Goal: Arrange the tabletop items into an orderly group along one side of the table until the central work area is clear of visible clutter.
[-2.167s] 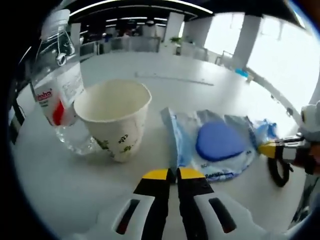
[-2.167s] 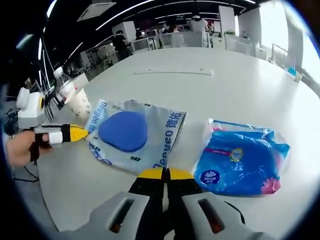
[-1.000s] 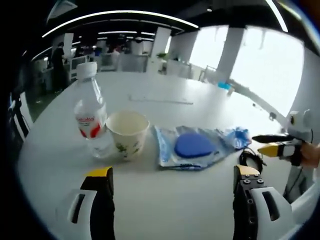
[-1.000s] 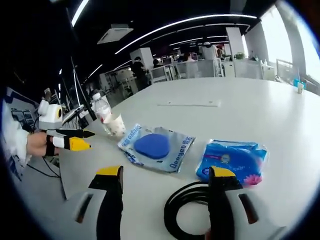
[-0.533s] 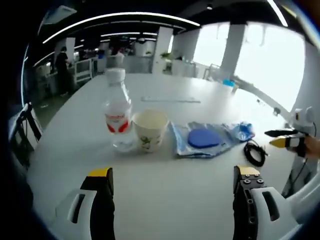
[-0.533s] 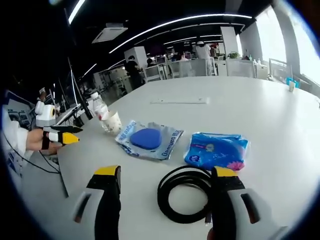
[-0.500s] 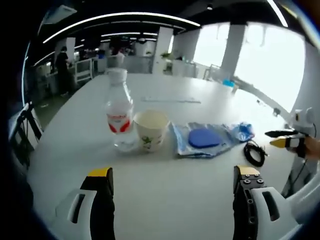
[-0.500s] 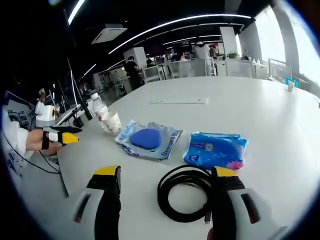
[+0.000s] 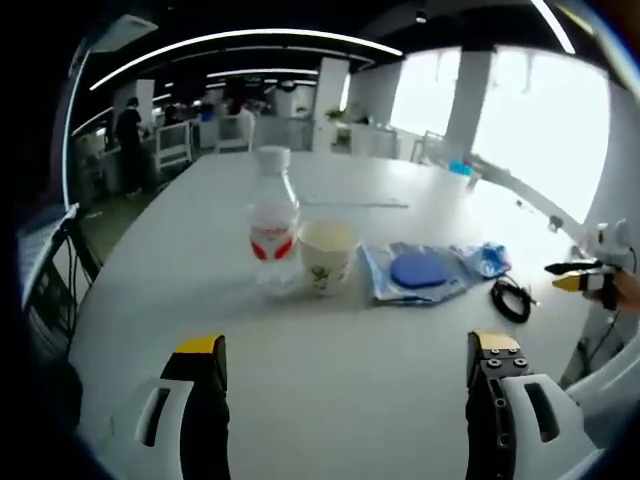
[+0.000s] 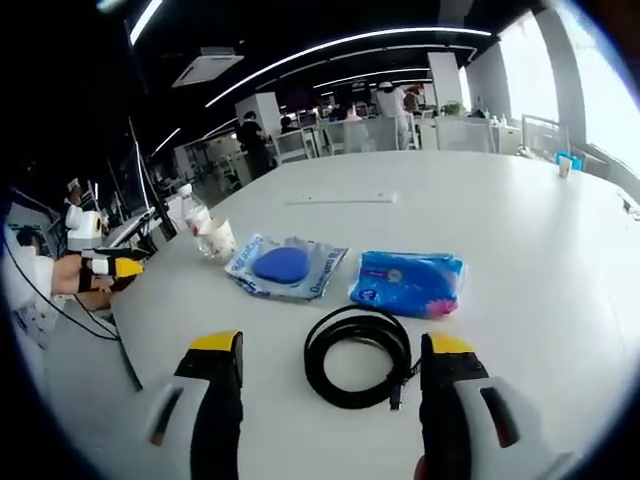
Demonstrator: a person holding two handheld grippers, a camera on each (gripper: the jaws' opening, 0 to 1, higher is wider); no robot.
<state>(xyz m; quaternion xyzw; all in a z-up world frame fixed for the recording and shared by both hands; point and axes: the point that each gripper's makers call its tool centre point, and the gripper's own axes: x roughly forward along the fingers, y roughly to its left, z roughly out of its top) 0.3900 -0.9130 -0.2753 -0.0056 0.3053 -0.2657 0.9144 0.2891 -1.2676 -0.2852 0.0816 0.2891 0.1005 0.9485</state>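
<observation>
A row of items lies across the white table [image 9: 330, 360]. A clear water bottle [image 9: 273, 220] with a red label stands beside a paper cup [image 9: 328, 256]. A silver pouch with a blue disc [image 9: 418, 270] comes after them, then a blue tissue pack [image 10: 410, 283] and a coiled black cable [image 10: 358, 356]. In the right gripper view the bottle [image 10: 193, 212], cup [image 10: 217, 240] and pouch [image 10: 283, 265] stand at the left. My left gripper [image 9: 345, 355] is open above bare table, well short of the bottle. My right gripper [image 10: 332, 355] is open, its jaws standing either side of the cable, held back from it.
The other gripper [image 9: 578, 281] shows at the right edge of the left gripper view, and at the left edge [image 10: 108, 266] of the right gripper view, held by a hand. A long pale strip [image 10: 338, 200] lies farther back on the table. Desks and people stand beyond.
Both views have drawn back from the table, so the items look smaller. Both grippers, shut 2.2 s ago, stand open. The items themselves have not moved.
</observation>
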